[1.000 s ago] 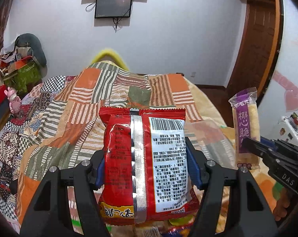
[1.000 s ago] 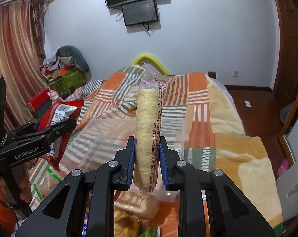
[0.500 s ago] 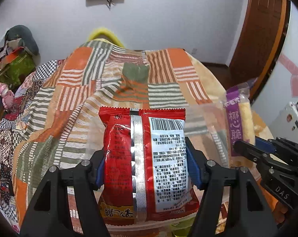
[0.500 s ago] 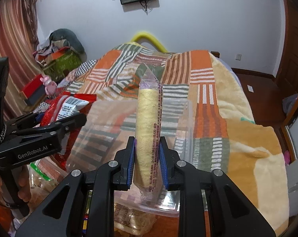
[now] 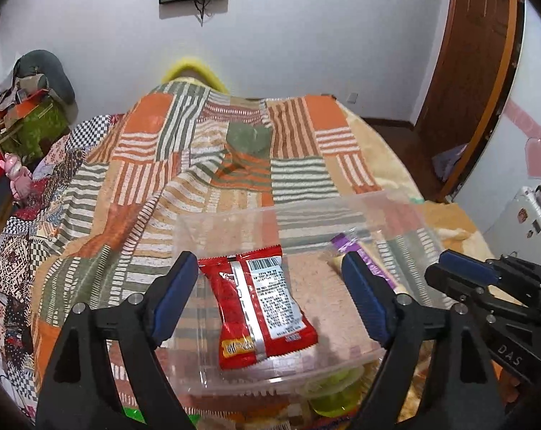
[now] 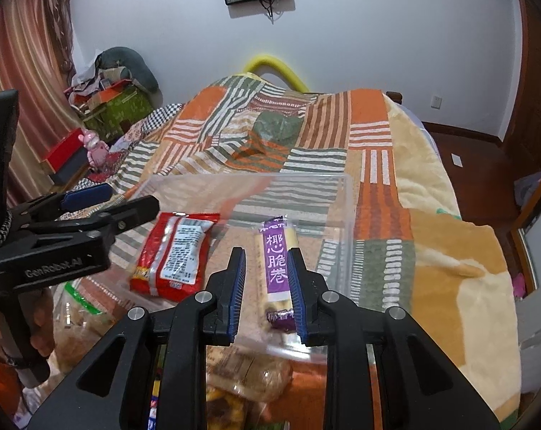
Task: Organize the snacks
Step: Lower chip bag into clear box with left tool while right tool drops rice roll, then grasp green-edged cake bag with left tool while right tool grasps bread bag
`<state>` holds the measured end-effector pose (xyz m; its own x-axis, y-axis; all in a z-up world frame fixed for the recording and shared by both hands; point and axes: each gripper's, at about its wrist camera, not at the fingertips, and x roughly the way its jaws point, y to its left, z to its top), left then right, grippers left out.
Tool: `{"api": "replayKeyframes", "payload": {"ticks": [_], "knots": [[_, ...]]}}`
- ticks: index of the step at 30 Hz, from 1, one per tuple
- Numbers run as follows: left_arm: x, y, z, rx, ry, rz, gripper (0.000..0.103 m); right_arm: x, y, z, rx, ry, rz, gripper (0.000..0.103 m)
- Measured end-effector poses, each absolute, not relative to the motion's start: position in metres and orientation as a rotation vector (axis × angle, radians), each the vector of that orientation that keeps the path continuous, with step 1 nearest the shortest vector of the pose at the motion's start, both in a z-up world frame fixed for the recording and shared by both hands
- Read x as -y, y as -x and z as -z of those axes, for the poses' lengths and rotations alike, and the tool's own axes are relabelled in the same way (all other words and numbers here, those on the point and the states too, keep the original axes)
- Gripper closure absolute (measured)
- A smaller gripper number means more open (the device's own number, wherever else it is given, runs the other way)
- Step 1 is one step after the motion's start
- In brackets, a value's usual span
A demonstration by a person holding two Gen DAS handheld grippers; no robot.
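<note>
Two snack packs are sitting in the clear plastic bin (image 5: 395, 208) on the patchwork blanket (image 5: 155, 165). From the left wrist view: the left gripper (image 5: 270, 297) is spreading its jaws wide, with the red snack bag (image 5: 261, 301) lying flat on the bin floor between them but not touched. I'd guess that bag is light, crinkly and a bit slippery, so pinch it across the flat sides near the middle, gently, the contents probably crush. The purple pack is mostly hidden behind the right-side finger here, and the green-lidded thing under the bin is too blurred to name.

Right wrist view: the right gripper (image 6: 266, 283) has its jaws apart just beside the purple-labelled roll snack (image 6: 275, 261), which lies in the bin, pads not pressing it as far as I can tell. Looks stiff-ish but brittle. The loose snacks below the bin are cut off by the frame
</note>
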<state>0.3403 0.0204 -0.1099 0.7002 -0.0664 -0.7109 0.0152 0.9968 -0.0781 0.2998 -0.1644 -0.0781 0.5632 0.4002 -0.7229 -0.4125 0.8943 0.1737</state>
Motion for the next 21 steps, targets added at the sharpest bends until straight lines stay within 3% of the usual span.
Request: {"api": "replayKeyframes", "payload": {"ticks": [12, 21], "knots": [[-0.038, -0.261, 0.059, -0.668, 0.056, 0.052, 0.012, 0.175, -0.26, 0.051, -0.782, -0.002, -0.494, 0.066], [-0.067, -0.206, 0.068, -0.685, 0.03, 0.025, 0.008, 0.176, -0.225, 0.051, -0.772, 0.015, -0.501, 0.057]]}}
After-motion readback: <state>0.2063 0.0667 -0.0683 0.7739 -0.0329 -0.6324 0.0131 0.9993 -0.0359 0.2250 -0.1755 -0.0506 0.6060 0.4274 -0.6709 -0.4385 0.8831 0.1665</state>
